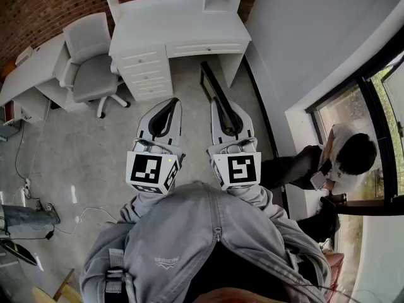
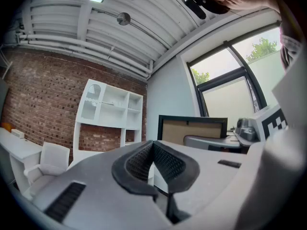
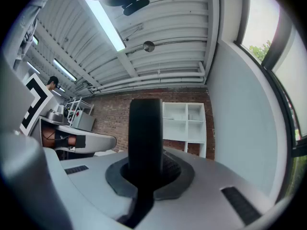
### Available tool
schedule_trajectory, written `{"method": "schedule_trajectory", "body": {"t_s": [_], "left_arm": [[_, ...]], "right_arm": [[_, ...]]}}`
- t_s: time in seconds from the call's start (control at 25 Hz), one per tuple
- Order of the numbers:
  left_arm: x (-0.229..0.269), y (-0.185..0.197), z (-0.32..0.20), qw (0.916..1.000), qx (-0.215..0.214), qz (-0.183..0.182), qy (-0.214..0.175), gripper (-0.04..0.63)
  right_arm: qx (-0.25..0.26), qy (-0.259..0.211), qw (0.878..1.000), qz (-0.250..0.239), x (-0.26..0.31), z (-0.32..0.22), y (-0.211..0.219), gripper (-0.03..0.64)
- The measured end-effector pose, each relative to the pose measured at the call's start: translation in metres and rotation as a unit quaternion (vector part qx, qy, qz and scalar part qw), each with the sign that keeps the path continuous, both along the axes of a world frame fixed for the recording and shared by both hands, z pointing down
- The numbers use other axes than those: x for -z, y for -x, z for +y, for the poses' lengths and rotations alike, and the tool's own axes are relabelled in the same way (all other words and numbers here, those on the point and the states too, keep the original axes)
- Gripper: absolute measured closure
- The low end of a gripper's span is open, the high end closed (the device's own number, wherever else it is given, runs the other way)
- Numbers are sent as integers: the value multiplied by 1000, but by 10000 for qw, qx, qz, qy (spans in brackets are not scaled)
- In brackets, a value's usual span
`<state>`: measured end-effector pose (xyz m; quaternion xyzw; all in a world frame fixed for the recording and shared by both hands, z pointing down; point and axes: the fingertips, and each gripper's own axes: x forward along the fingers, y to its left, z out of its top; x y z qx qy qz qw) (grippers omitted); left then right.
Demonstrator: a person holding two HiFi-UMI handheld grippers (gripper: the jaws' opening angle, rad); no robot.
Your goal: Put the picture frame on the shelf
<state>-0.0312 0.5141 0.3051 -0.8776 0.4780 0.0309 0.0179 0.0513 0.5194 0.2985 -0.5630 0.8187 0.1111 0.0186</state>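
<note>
Head view, picture frame (image 1: 209, 81) edge-on, partly hidden by right claw (image 1: 226, 112)

Ahead of me a white desk (image 1: 183, 24) stands against the brick wall (image 1: 50, 5). A grey chair (image 1: 91, 68) sits between it and a second desk (image 1: 25, 74). Cables (image 1: 76, 216) trail over the floor (image 1: 82, 156) at my left. At my right a person (image 1: 344, 160) holds a phone (image 1: 319, 180) by the window (image 1: 344, 106).

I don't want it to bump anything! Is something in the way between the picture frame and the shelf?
Nothing visible: bare floor leads from the picture frame to the shelf; the chair stands off to the left.
</note>
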Motion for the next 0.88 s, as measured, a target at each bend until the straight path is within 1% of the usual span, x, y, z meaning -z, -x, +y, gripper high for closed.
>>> {"method": "schedule_trajectory", "body": {"t_s": [0.32,0.48,0.68,0.88], "left_arm": [[1,-18,-12,10000,54,-22,-15,588],[-1,-27,-16,9999,102,-23,-20,588],[-6,-34,-19,9998,183,-28,11,588],[-9,-37,-24,9997,219,-65,55,588]], "right_arm": [[67,-35,10000,65,3,-12,-16,584],[174,26,9998,-60,0,-19,-25,583],[259,11,9996,-59,-3,-21,-33,583],[286,102,9994,-150,-9,-27,-38,583]]}}
